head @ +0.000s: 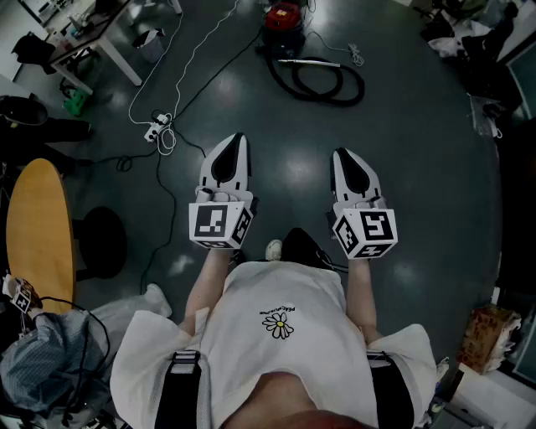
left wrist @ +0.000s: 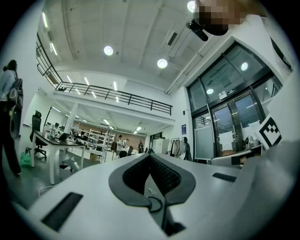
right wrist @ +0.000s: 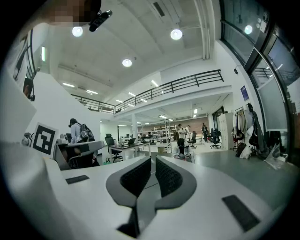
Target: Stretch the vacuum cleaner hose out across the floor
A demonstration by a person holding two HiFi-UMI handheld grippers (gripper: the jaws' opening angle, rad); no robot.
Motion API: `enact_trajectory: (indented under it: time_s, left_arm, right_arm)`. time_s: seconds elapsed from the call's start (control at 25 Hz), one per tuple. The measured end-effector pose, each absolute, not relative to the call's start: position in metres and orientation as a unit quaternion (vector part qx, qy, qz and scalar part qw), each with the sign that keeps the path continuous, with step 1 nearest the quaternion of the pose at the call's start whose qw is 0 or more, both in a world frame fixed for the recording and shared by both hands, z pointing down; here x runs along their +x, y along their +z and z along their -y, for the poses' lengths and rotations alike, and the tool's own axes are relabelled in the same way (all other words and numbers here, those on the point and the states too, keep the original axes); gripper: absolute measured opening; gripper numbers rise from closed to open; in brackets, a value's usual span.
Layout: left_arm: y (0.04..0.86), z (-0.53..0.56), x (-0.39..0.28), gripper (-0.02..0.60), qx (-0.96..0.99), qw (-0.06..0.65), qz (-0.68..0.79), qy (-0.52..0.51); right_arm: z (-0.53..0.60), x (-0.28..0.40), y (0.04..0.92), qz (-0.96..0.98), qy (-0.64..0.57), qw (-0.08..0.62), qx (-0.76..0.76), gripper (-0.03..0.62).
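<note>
- In the head view the left gripper [head: 238, 141] and the right gripper [head: 341, 154] were held out side by side in front of the person's white shirt [head: 276, 302], both pointing toward the far side of the dark floor [head: 419, 167].
- The vacuum cleaner hose [head: 350, 94] lay coiled in a black loop on the floor at the far side, well apart from both grippers. It lay just beside the red vacuum cleaner [head: 282, 17], with a silver wand [head: 308, 63] across its far edge (only the head view showed any of this).
- The left gripper view showed the left gripper [left wrist: 150, 157] with its ribbed pads pressed together and nothing between them.
- The right gripper view showed the right gripper [right wrist: 153, 161] the same way, its jaws closed to a hairline and empty.
- Both gripper views looked out level across an open office that the head view, aimed down, did not take in: a mezzanine railing [right wrist: 187, 84], round ceiling lights, desks and distant people.
- Glass doors [left wrist: 229, 131] stood at the right in the left gripper view alone, and a rack of hanging coats [right wrist: 246, 124] stood at the right in the right gripper view.
- Far left on the floor a white power strip [head: 155, 130] lay among cables, and a round wooden table [head: 38, 226] stood at the near left.
</note>
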State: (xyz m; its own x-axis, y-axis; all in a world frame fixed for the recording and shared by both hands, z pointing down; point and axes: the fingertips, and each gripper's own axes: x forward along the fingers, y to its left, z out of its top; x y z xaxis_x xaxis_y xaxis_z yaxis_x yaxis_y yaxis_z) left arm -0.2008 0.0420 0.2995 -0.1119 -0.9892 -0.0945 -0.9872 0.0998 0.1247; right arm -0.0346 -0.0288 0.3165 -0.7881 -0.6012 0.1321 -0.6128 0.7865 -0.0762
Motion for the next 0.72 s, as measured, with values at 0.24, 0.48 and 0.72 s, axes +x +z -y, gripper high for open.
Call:
enact_trajectory:
  time_s: [0.24,0.48,0.72]
  left_arm:
    - [0.326,0.02,-0.22,0.005,0.664,0.039,0.743,-0.072]
    - [0.353,0.129,-0.247,0.005,0.672,0.047,0.737,-0.051]
    - [0.337,0.262,-0.268,0.005,0.684,0.043,0.727,-0.051]
  right_arm:
    - [0.095,-0.04,0.339,0.933,0.089,0.062,0.344,0.018]
    - [0.203,-0.066,0.365,0.927,0.091,0.058,0.358,0.018]
    - [0.337,-0.096,0.347,0.922,0.065,0.056,0.376,0.051]
